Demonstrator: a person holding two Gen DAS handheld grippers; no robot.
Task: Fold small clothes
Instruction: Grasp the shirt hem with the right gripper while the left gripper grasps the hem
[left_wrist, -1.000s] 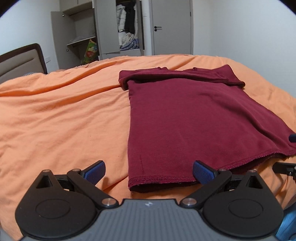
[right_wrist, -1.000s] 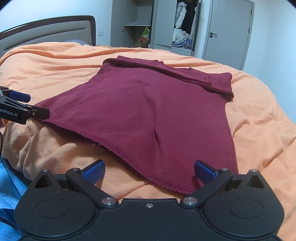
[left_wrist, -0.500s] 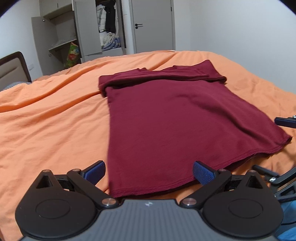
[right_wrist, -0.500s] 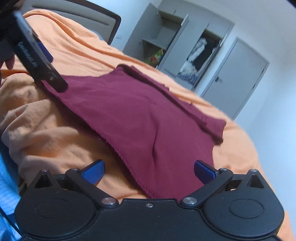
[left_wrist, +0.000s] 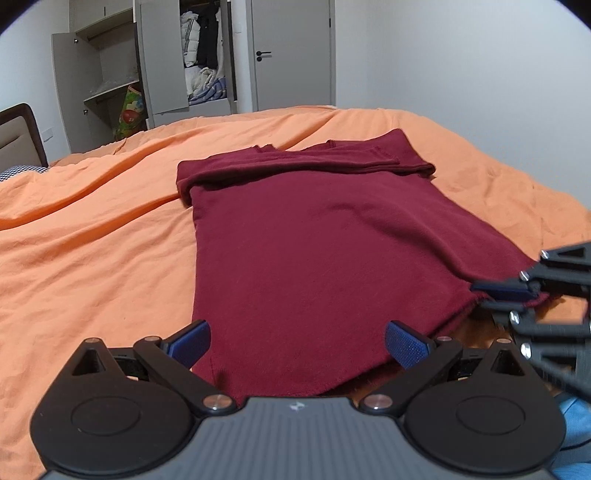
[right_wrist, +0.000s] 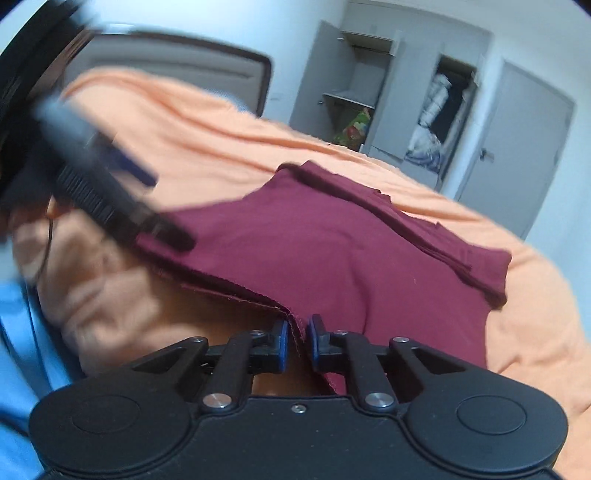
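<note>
Garment: dark maroon knit shirt (left_wrist: 325, 258), sleeves folded in at the far end, spread flat on the orange bed cover (left_wrist: 92, 240); hem edge nearest both tools.
Long axis: runs from the hem straight ahead of the jaws to the folded sleeve end; hem lies crosswise to both tools.
Left gripper (left_wrist: 297, 341): jaws wide apart, nothing between the pads; near-left hem corner directly ahead, just forward of the blue left pad and lapping toward the gap.
Right gripper (right_wrist: 295, 345): jaws drawn together and clamped on the hem at the near-right corner, cloth pinched between the blue pads and lifted slightly off the cover.
Right gripper, seen from left: off the right pad, level with the hem, touching the cloth corner.
Nearer tool per corner: right tool on its corner; left tool nearest the free corner, not yet gripping.
Step in hand (judged): securing both hem corners ahead of a fold toward the sleeve end.
Next move (judged): short advance of the left jaws onto the hem corner, then closure.
Risk (judged): catching the bed cover beneath along with the hem.
Blur: left tool in the right view smeared; its state there unreadable.
</note>
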